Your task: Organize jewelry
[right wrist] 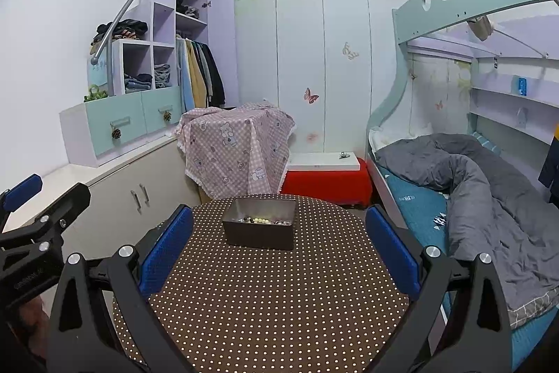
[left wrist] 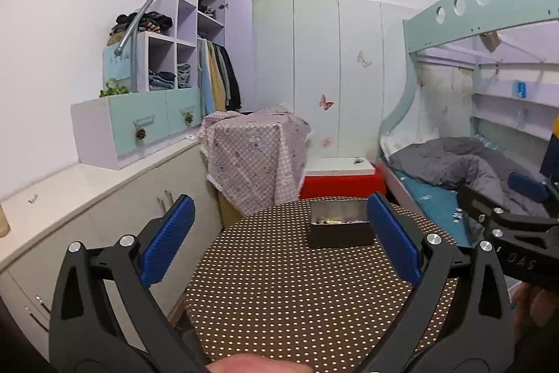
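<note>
A dark rectangular tin box (left wrist: 338, 228) stands near the far edge of a round table with a brown dotted cloth (left wrist: 297, 296). It holds bead jewelry (right wrist: 260, 220), a pale bead string among darker pieces. My left gripper (left wrist: 279, 233) is open and empty, held above the table's near side, the box just inside its right finger. My right gripper (right wrist: 279, 233) is open and empty, the box (right wrist: 260, 228) ahead between its fingers. Each gripper shows at the edge of the other's view.
A low cabinet (right wrist: 139, 184) runs along the left. A cloth-covered stand (right wrist: 237, 149) and a red box with a white top (right wrist: 326, 180) sit behind the table. A bunk bed with a grey duvet (right wrist: 482, 191) is on the right.
</note>
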`<state>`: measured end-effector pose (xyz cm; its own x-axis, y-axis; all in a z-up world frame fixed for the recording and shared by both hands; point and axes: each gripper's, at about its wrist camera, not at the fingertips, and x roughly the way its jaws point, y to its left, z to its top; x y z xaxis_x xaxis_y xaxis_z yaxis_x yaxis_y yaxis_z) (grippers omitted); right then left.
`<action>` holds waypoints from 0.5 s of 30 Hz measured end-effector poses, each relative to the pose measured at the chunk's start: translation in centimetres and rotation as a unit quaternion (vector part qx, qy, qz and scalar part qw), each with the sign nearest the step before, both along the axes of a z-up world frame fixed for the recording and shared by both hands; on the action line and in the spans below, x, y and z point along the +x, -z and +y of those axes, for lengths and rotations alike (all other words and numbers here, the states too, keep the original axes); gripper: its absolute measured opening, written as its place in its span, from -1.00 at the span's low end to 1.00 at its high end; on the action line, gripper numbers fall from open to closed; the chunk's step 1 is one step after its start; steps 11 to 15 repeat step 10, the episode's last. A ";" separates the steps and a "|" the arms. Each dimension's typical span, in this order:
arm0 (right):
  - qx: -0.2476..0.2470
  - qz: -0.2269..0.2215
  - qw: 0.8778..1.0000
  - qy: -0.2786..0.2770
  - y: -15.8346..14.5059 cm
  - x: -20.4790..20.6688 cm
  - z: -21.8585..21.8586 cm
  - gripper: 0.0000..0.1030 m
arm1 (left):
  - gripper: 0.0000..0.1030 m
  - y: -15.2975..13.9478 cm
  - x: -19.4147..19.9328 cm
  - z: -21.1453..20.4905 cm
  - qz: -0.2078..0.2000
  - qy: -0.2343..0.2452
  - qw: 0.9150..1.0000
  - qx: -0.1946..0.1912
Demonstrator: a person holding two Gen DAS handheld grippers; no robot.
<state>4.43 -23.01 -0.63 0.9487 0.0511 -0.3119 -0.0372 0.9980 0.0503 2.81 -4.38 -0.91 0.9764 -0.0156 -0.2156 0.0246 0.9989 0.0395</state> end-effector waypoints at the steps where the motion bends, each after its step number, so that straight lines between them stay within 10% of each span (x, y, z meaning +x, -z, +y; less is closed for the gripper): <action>1: 0.000 0.001 1.000 -0.001 0.0 0.0 0.0 0.84 | 0.88 0.0 0.0 0.0 0.000 0.001 1.000 0.000; 15: -0.005 0.003 1.000 -0.004 0.0 -0.1 0.4 0.84 | 0.88 -0.1 0.3 0.1 0.006 0.006 1.000 -0.005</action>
